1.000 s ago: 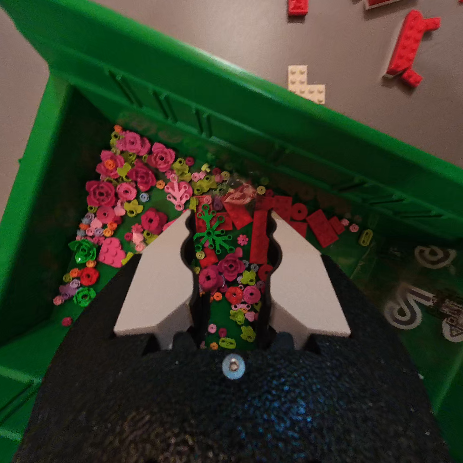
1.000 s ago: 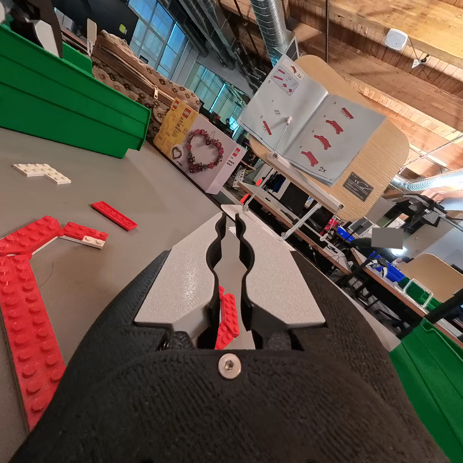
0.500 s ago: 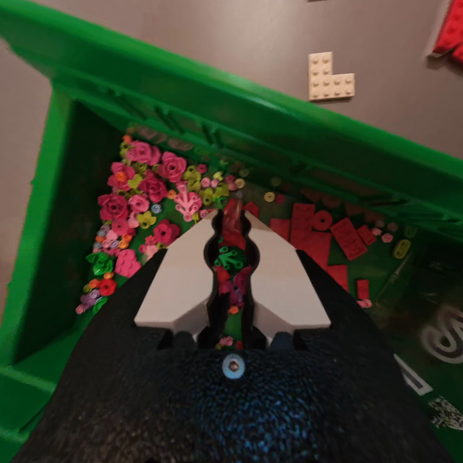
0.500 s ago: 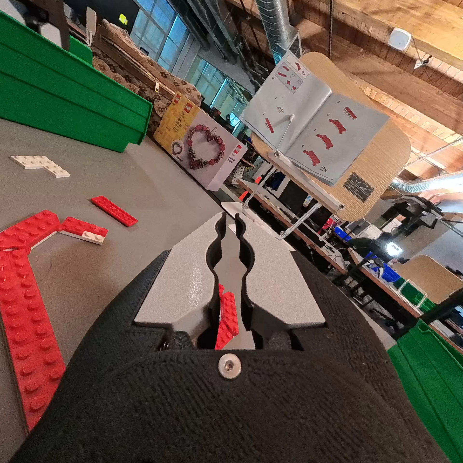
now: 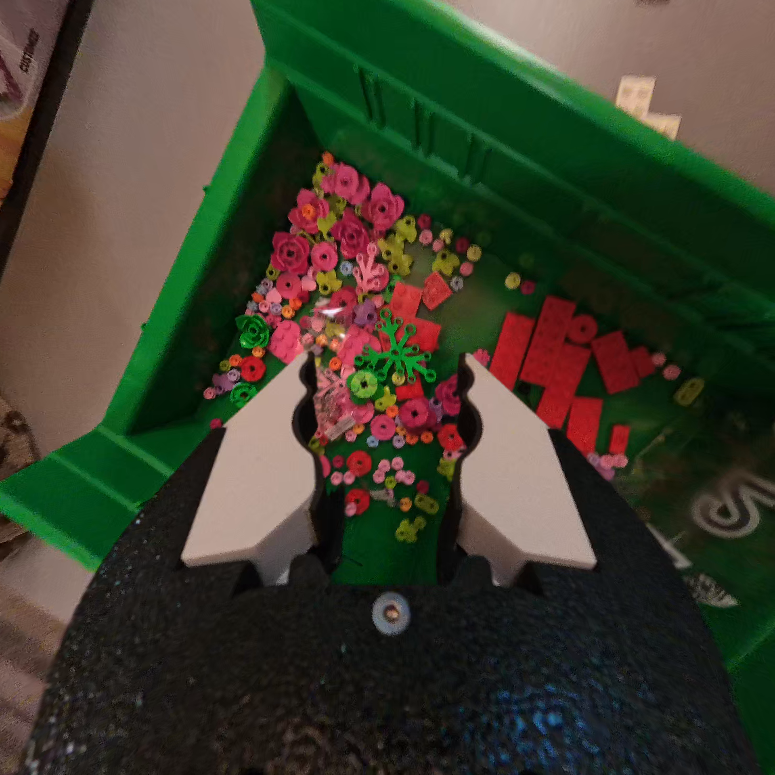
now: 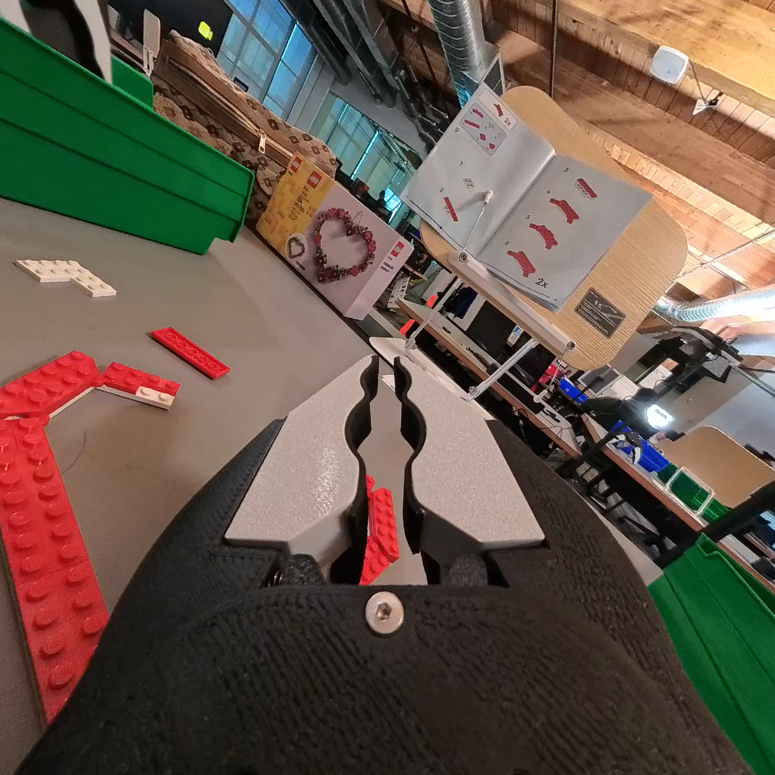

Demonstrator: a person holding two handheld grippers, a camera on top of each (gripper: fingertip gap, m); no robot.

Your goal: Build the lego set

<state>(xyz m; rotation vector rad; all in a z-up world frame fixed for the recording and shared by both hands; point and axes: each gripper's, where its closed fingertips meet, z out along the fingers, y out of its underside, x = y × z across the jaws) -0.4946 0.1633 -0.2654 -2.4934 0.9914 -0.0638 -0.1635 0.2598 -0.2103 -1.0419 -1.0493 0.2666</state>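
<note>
My left gripper (image 5: 386, 356) is open and empty, hovering inside a green bin (image 5: 503, 126). Below it lie pink rose pieces (image 5: 348, 235), a green leaf piece (image 5: 396, 352), a small clear bag of pink parts (image 5: 331, 402) and several red plates (image 5: 549, 360). My right gripper (image 6: 386, 361) is shut to a narrow slit with nothing between its tips, low over the grey table. A red studded piece (image 6: 381, 528) shows under the finger bases; I cannot tell if it is held. A red plate frame (image 6: 42, 503) lies to the left.
On the table lie a white L-shaped plate (image 6: 67, 274), a loose red plate (image 6: 191, 352) and a small red-and-white assembly (image 6: 138, 383). The green bin (image 6: 105, 167), the set's box (image 6: 335, 251) and an open instruction booklet (image 6: 524, 201) on a stand are behind. Another green bin (image 6: 721, 629) is at right. My hands' fingertips stand some 35 cm from each other. The green leaf piece (image 5: 396, 352) lies around 4 cm away from my left fingertips.
My left gripper closed on a red piece in the bin half a second ago, then opened wide and shifted left; it now holds nothing. The right gripper has barely moved.
</note>
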